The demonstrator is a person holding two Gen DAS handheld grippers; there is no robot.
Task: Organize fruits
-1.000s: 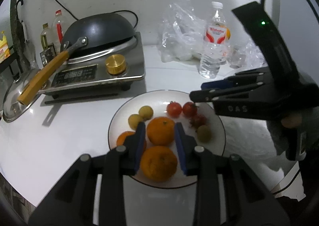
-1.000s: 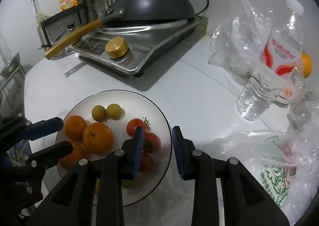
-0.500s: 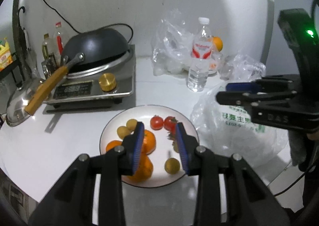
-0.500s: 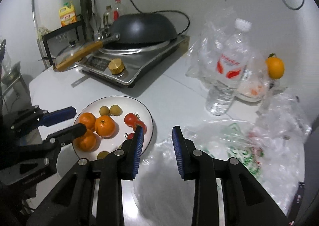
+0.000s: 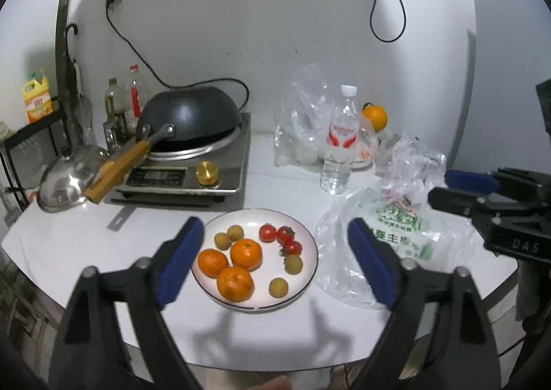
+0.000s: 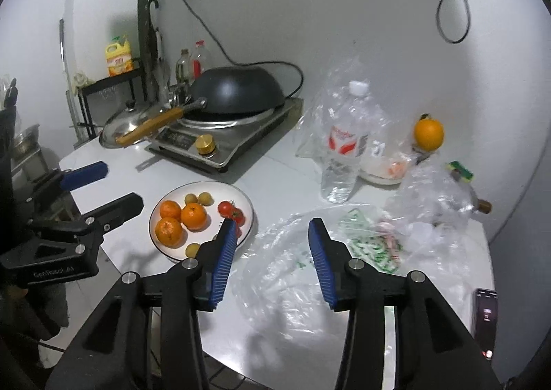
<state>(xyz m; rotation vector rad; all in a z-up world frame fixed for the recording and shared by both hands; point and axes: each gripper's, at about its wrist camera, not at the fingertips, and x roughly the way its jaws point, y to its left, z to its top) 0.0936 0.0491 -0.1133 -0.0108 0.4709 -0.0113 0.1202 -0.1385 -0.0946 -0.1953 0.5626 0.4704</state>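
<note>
The left tongs (image 5: 272, 261) hang above the white surface (image 5: 69, 242), tipped downward and forward. Their jaws are opening, already wide, with nothing gripped; the white plate (image 5: 308, 266) lies below and between the two blue pads (image 5: 179, 262). On the plate sit three oranges (image 5: 246, 253), three small tomatoes (image 5: 268, 232) and several small yellow-green fruits (image 5: 278, 287), all lying loose.

The right tongs (image 6: 272, 254) are also tilted down over the surface, to the right of the left tongs and apart from them. Their jaws are opening, at a moderate gap, and hold nothing. Under and between their pads lies a crumpled clear plastic bag (image 6: 292, 286); the plate's right edge is just behind their left pad.

Beyond both tongs stand a water bottle (image 5: 339, 145) and, near the wall, one more orange (image 5: 374, 116) among more plastic bags. Farther left of the tongs, a black wok (image 5: 189, 121) rests upside down on an induction cooker (image 5: 220, 166).
</note>
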